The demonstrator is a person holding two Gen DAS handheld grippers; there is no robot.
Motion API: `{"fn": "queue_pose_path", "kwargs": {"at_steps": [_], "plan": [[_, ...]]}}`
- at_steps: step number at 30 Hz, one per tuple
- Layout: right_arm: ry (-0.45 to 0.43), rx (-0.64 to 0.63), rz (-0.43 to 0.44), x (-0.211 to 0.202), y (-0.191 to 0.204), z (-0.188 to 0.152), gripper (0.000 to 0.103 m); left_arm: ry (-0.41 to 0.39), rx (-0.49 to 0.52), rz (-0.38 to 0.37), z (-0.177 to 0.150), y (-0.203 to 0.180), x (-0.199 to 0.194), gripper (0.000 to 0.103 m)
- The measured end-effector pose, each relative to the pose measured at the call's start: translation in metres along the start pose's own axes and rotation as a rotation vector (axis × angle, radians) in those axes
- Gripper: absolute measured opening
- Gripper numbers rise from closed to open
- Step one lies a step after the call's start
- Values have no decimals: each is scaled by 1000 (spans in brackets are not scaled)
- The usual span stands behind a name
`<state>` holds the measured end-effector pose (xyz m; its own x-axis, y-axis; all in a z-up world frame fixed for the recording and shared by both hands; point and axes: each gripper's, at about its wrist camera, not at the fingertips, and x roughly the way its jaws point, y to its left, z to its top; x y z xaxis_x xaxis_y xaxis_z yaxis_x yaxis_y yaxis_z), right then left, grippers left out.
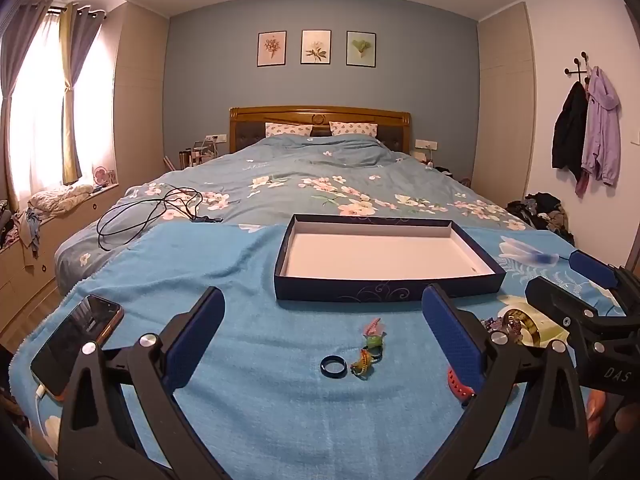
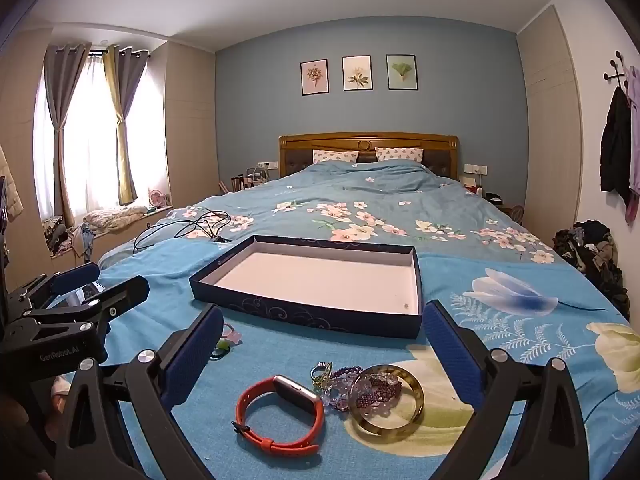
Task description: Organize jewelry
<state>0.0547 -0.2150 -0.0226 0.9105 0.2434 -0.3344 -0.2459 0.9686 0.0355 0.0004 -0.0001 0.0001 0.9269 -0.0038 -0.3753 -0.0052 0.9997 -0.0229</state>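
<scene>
Both grippers, left [image 1: 320, 320] and right [image 2: 322, 334], spread wide, gripping nothing, near the shallow navy cardboard box [image 2: 304, 314]. Left view only: small dark-blue ring [image 1: 331, 364] on turquoise blanket [image 1: 248, 320], black phone [image 1: 76, 344] far left. Right view only: whole orange-strapped watch [image 2: 280, 420], amber bangle [image 2: 386, 400], purple beads [image 2: 340, 388].

Your right tool [image 2: 322, 328] hangs with its jaws spread wide, nothing between the pads. Just below it on the bed [image 2: 400, 200] lie a red-strapped watch [image 2: 280, 416], purple beads [image 2: 344, 384] and an amber bangle [image 2: 386, 400]. The open tray [image 2: 304, 312] sits beyond; your left tool [image 2: 96, 280] shows at left.
</scene>
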Motion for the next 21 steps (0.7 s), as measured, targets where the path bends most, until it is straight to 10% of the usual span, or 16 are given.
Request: {"fn": "queue_pose_path", "kwargs": {"at_steps": [21], "plan": [[-20, 6, -6, -2, -4, 3, 96, -50, -8, -3, -2, 3, -6, 97]]}}
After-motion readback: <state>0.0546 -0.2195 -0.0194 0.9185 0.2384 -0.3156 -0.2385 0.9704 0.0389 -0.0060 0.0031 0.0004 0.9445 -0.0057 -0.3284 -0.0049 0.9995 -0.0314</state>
